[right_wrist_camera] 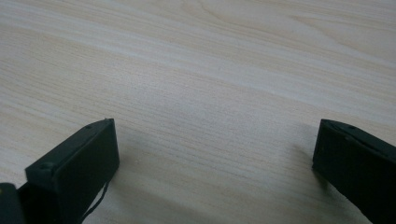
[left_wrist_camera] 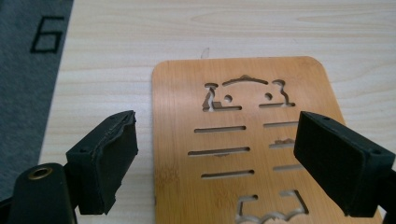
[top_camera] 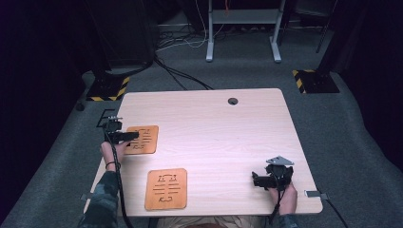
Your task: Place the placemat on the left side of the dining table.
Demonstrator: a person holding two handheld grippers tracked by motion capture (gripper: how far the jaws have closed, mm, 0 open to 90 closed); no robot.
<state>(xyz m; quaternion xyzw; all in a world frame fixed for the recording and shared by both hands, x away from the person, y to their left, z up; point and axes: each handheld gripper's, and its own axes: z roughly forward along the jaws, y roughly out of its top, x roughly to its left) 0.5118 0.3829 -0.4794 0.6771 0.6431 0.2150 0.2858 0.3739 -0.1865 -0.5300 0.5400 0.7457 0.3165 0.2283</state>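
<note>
Both my left gripper (left_wrist_camera: 215,154) and right gripper (right_wrist_camera: 215,163) gape, released; orange slotted wooden board (left_wrist_camera: 243,140) lies flat, lengthwise away from me.

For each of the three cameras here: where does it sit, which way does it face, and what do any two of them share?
High view: above the person's side, looking forward and down on the table; forearms, left tongs, right tongs.
Left gripper view: rides the left tongs, looking down over the far coaster; jaws apart.
Right gripper view: rides the right tongs, facing bare tabletop; jaws apart.
Shared: high and left gripper views both show the far coaster.
</note>
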